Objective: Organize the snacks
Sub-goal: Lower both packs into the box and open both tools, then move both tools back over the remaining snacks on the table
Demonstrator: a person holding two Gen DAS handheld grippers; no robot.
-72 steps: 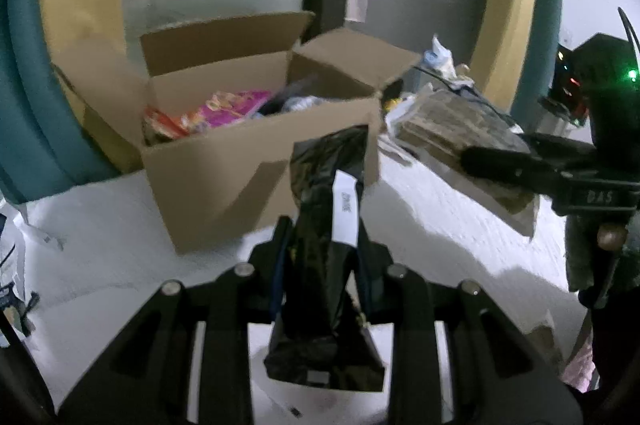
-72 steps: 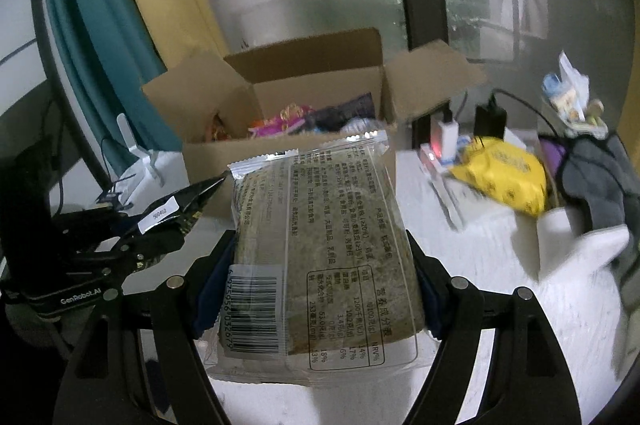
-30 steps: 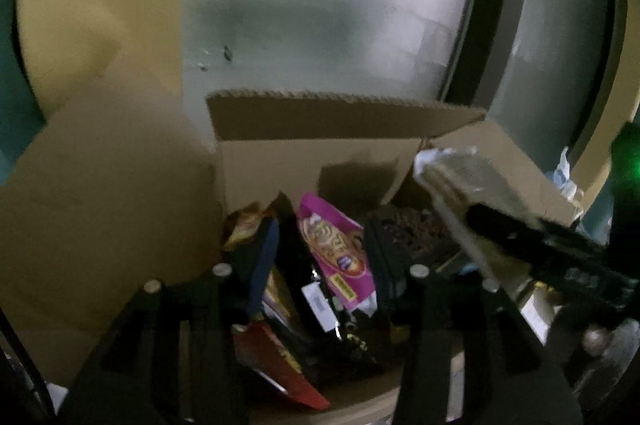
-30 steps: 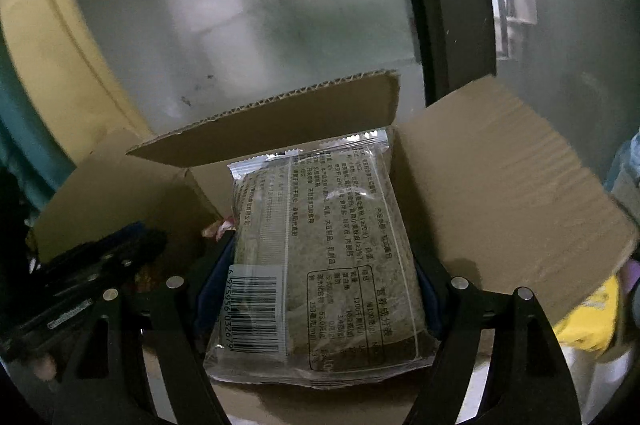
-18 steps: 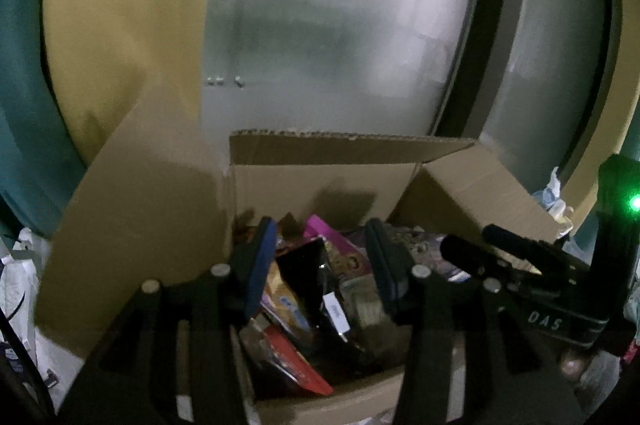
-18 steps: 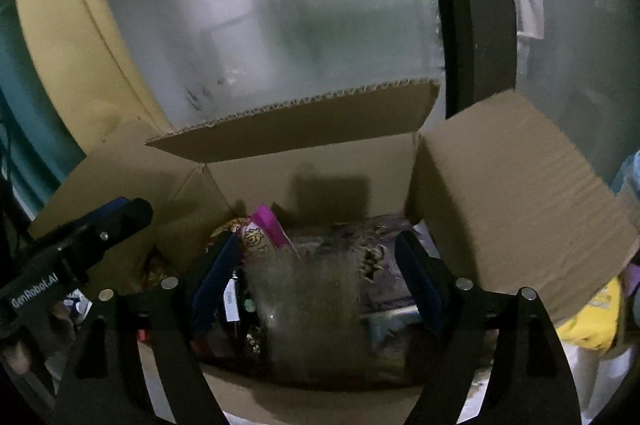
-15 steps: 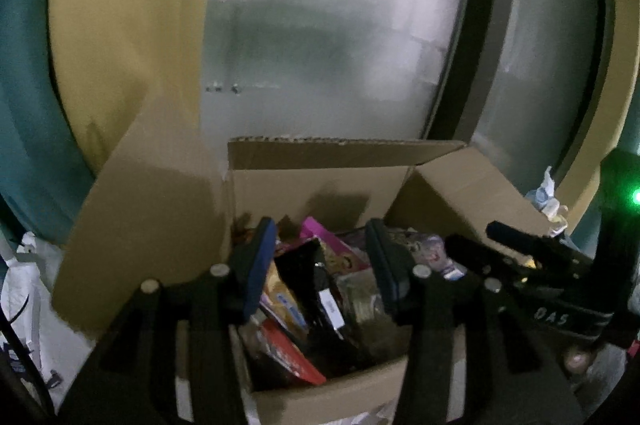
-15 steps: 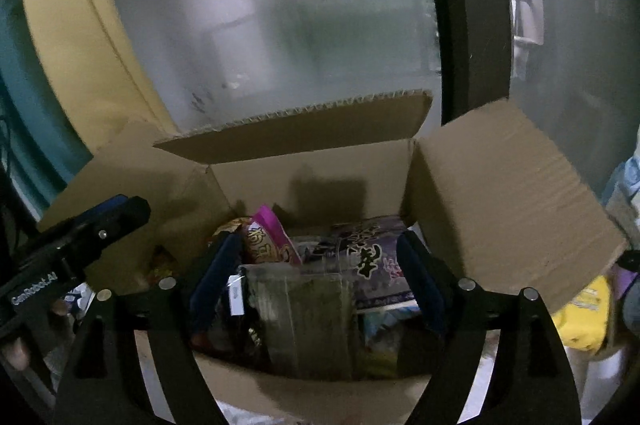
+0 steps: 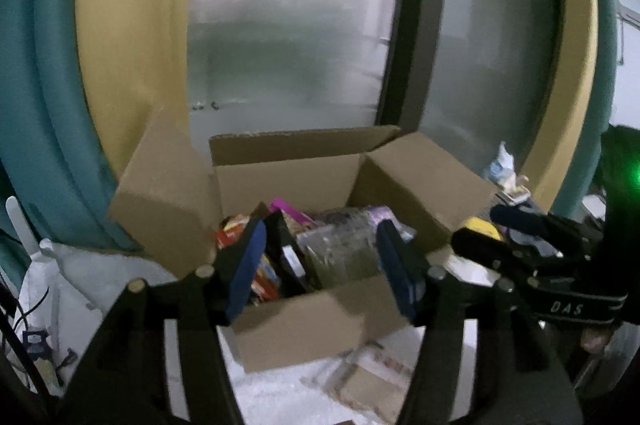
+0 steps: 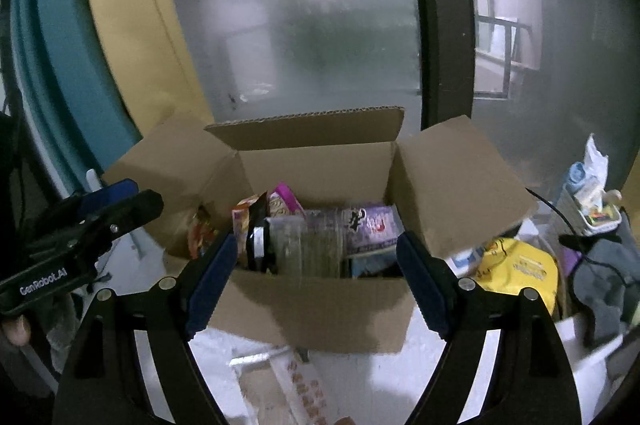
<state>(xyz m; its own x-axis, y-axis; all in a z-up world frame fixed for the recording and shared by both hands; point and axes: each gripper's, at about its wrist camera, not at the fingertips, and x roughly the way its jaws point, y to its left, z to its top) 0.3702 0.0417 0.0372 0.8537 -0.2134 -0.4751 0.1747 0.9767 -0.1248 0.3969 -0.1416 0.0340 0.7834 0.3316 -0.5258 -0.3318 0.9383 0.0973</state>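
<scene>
An open cardboard box [image 9: 312, 321] [image 10: 320, 309] stands on the white table, full of snack packs. The clear-wrapped brown cracker pack [image 10: 308, 249] [image 9: 340, 253] and the black pouch [image 9: 286, 257] [image 10: 256, 245] stand upright inside it, beside a pink pack [image 10: 282, 203] and a purple pack [image 10: 372, 225]. My left gripper [image 9: 320, 265] is open and empty, just in front of and above the box. My right gripper [image 10: 316, 281] is open and empty, at the box's front wall.
A yellow snack bag [image 10: 520, 269] and a grey cloth [image 10: 604, 273] lie right of the box. A flat snack pack [image 10: 288, 389] [image 9: 376, 373] lies on the table in front of the box. A frosted window and curtains stand behind.
Both grippers carried their packs over the box, let them drop in, and have since drawn back, open and empty.
</scene>
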